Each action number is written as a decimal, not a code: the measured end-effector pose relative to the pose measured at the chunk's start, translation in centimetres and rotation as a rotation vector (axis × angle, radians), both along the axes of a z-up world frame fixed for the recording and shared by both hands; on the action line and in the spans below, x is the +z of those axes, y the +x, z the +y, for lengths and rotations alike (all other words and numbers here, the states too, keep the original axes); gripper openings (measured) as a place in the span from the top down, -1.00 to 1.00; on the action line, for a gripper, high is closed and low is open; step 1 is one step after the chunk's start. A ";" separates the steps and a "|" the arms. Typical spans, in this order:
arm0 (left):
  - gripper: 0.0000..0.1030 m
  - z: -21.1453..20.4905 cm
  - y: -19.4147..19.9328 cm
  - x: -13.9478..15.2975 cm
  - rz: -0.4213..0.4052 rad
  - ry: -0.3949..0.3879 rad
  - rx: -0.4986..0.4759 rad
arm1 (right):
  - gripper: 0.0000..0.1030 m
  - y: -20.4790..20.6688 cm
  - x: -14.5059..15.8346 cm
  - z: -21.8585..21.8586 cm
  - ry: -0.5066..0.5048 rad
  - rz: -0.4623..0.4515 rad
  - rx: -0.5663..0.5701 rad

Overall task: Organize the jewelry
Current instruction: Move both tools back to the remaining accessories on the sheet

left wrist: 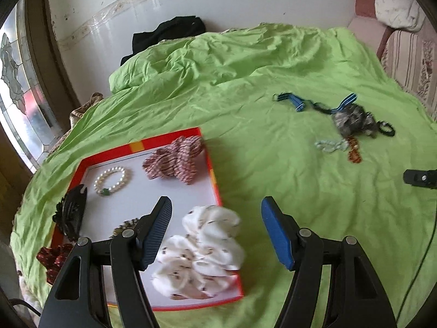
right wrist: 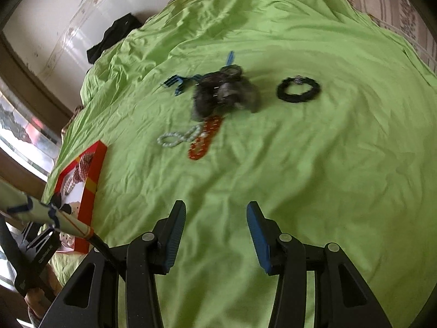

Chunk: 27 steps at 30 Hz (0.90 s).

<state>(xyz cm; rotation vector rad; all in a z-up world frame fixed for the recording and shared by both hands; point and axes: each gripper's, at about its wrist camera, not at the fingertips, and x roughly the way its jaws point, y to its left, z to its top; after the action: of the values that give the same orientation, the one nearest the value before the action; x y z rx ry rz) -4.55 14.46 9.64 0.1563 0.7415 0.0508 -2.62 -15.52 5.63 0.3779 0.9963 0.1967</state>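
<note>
My left gripper (left wrist: pixel 215 210) hangs over the near corner of the red tray (left wrist: pixel 215 180), jaws spread with nothing between them; the white scrunchie (left wrist: pixel 202 248) lies in the tray below the gap, untouched. In the same tray I see a pearl bracelet (left wrist: pixel 112 180) with a single green bead, a pink striped scrunchie (left wrist: pixel 174 161), a black claw clip (left wrist: pixel 71 216) on the left rim, and a dark red scrunchie (left wrist: pixel 53 257) hanging off the near-left corner. A brownish piece sits behind my left finger, too hidden to name.

My right gripper (right wrist: pixel 215 218) is over bare green bedsheet (right wrist: pixel 300 177), jaws apart and empty. Ahead of it lies the unsorted pile, well apart from the tray: a grey fuzzy scrunchie (right wrist: pixel 226 95), a blue striped clip (right wrist: pixel 177 83) beside it, a clear bead bracelet (right wrist: pixel 177 136) touching an orange beaded bracelet (right wrist: pixel 203 139), and a black hair tie (right wrist: pixel 298 88) off alone to the right. All blurred.

Writing: the tray's rim has a yellow patch, no lettering I can read. At the left edge of the right view, a black bar carries pale print too small and tilted to make out.
</note>
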 end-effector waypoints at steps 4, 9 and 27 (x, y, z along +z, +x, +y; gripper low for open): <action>-0.31 -0.8 -0.1 0.0 0.024 -0.065 -0.011 | 0.02 0.4 -0.4 -2.1 0.028 -0.009 -0.025; -0.31 -2.4 0.2 0.5 0.092 -0.163 -0.066 | 0.02 2.0 -0.3 -4.4 0.053 -0.042 -0.060; -0.30 -14.9 13.8 0.4 0.261 -0.321 -0.211 | 0.02 11.5 -2.6 -10.9 0.066 -0.107 -0.151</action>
<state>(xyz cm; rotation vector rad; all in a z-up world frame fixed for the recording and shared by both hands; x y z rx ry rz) 9.27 -0.48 10.07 -0.0676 0.9784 -0.2938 8.91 -26.46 3.05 0.4957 0.8533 0.1117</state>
